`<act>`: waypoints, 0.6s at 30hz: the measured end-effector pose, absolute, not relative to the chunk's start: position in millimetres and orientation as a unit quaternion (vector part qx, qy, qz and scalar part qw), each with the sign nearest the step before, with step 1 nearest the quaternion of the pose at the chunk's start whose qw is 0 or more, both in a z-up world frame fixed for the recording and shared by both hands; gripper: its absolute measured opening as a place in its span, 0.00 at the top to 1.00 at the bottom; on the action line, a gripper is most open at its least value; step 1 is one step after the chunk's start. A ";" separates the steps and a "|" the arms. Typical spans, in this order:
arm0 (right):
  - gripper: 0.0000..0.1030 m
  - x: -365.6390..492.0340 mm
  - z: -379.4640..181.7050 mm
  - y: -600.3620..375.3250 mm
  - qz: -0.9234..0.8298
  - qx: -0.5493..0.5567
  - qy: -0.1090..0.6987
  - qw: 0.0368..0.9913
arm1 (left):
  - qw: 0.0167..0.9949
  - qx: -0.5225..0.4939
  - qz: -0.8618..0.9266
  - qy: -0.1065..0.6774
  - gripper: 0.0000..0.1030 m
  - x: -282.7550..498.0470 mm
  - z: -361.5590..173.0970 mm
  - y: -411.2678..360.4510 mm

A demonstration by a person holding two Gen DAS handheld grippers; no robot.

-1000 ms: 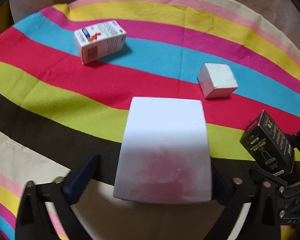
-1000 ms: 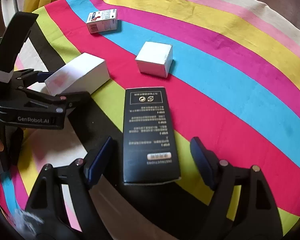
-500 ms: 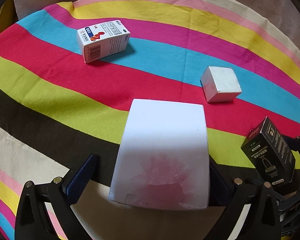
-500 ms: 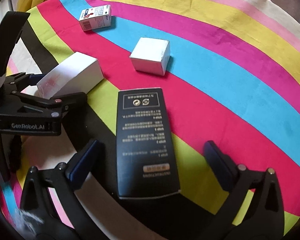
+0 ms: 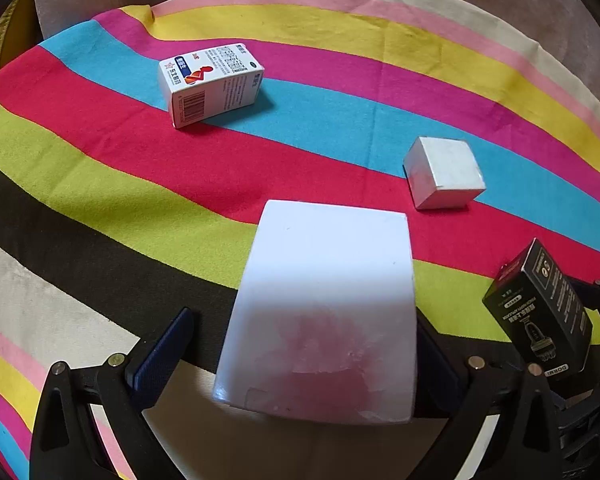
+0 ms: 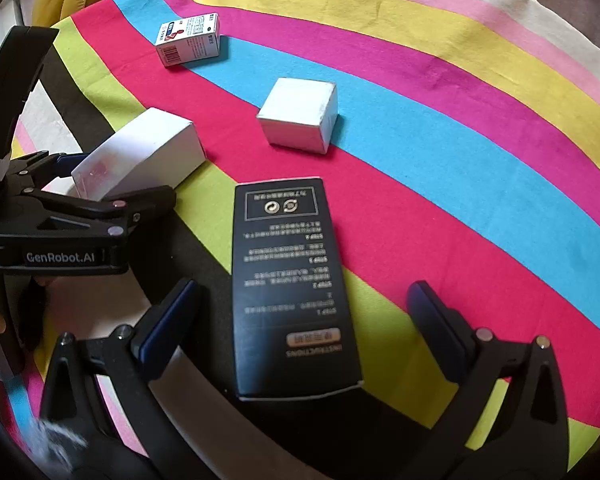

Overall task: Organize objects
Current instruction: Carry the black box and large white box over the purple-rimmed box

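Boxes: three white [image 6: 298,114], one black [image 6: 290,288]

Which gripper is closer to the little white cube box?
Right, I think, though it's close. The right gripper sits open around the black box, which lies just below the cube. The left gripper, around the long white box, is off to the cube's side.

Bare striped cloth [image 6: 480,128] across the right of my right wrist frame: free passage. Centre blocked by black box [image 6: 292,288]; small white cube [image 6: 300,114] beyond it; long white box [image 6: 140,156] left; printed carton [image 6: 188,40] upper left.
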State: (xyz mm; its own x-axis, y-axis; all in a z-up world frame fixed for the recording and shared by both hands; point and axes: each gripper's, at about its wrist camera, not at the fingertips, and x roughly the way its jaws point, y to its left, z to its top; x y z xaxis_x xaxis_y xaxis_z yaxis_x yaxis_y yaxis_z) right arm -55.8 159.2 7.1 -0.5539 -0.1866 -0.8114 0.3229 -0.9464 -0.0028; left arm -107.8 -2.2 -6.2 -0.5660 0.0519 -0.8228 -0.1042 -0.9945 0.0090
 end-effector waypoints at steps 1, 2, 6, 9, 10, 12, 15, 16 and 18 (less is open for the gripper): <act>0.00 -55.5 6.8 159.5 -0.878 0.449 0.076 0.145 | 0.045 -0.462 0.885 0.028 0.01 -105.6 -6.0 -2.5; 0.00 -56.7 6.0 158.9 -0.878 0.449 0.076 0.145 | 0.048 -0.460 0.886 0.029 0.04 -103.7 -5.7 -2.5; 0.07 -55.6 6.1 160.9 -0.882 0.444 0.073 0.145 | 0.067 -0.445 0.892 0.039 0.24 -98.4 -3.0 5.1; 0.37 -52.6 10.5 166.0 -0.890 0.430 0.066 0.137 | 0.074 -0.442 0.893 0.040 0.32 -96.9 -1.9 8.2; 0.49 -52.1 11.6 167.8 -0.892 0.428 0.062 0.136 | 0.073 -0.441 0.894 0.039 0.34 -96.6 -1.5 8.1; 0.58 -52.3 12.2 168.5 -0.893 0.426 0.059 0.131 | 0.072 -0.440 0.894 0.037 0.35 -96.5 -1.4 8.4; 0.58 -52.2 12.4 167.9 -0.894 0.426 0.061 0.130 | 0.069 -0.440 0.894 0.039 0.35 -96.7 -1.5 11.1; 0.58 -52.2 12.4 167.9 -0.894 0.425 0.061 0.130 | 0.068 -0.440 0.895 0.039 0.35 -96.6 -1.6 11.9; 0.58 -52.5 12.5 168.6 -0.893 0.426 0.059 0.130 | 0.066 -0.440 0.895 0.039 0.35 -96.7 -1.6 13.2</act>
